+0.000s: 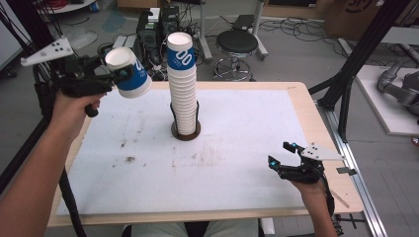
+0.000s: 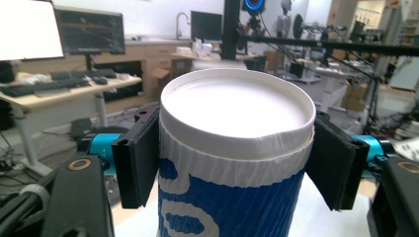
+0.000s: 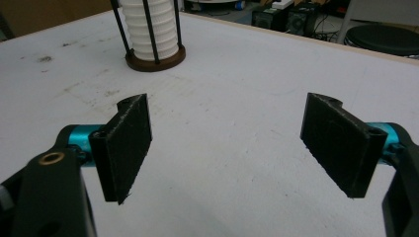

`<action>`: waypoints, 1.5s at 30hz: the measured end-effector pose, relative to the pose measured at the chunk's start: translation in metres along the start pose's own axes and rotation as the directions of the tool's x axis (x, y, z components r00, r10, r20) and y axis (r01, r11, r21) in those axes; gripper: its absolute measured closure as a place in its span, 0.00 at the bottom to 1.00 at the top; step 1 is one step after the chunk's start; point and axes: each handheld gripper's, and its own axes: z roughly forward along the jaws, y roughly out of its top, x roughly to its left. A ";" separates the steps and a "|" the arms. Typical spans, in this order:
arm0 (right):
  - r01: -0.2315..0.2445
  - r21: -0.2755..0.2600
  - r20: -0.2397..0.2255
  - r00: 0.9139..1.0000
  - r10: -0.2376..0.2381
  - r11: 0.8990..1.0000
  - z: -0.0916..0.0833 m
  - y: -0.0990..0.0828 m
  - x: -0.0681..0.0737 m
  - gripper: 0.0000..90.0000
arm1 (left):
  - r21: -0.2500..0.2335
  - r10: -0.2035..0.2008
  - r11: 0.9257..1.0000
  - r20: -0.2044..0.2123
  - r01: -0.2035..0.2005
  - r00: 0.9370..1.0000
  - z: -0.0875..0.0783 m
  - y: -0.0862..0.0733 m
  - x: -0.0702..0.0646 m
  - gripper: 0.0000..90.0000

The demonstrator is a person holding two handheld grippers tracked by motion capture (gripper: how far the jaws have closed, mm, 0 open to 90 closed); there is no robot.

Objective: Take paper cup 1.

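A white and blue paper cup (image 1: 127,71) hangs in the air at the table's far left, tilted, with my left gripper (image 1: 118,74) shut on it. In the left gripper view the cup (image 2: 232,163) sits upside down between the two black pads (image 2: 141,158), its white bottom facing the camera. A tall stack of the same cups (image 1: 182,84) stands in a round holder with black rods (image 1: 186,132) at the middle back. My right gripper (image 1: 282,154) rests low over the table's front right, open with nothing between its pads (image 3: 126,143). The stack's foot (image 3: 150,34) shows far ahead of it.
The white mat (image 1: 222,148) covers a wooden table (image 1: 311,118) and bears some dirty smudges. Behind the table stand a black stool (image 1: 237,44) and computer boxes on the floor. A black frame post (image 1: 356,59) rises at the right.
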 end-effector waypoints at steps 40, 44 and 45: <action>0.052 0.040 -0.121 0.992 -0.047 0.998 0.020 0.007 0.010 0.22 | 0.105 -0.017 0.994 0.134 0.003 0.991 0.028 -0.142 -0.052 0.32; 0.057 0.035 -0.147 0.988 -0.052 0.998 0.021 0.008 0.011 0.22 | 0.108 -0.012 0.994 0.145 -0.003 0.989 0.030 -0.142 -0.056 0.32; 0.065 0.033 -0.148 0.987 -0.060 0.997 0.022 0.008 0.011 0.22 | 0.109 -0.011 0.994 0.147 -0.005 0.989 0.031 -0.142 -0.056 0.32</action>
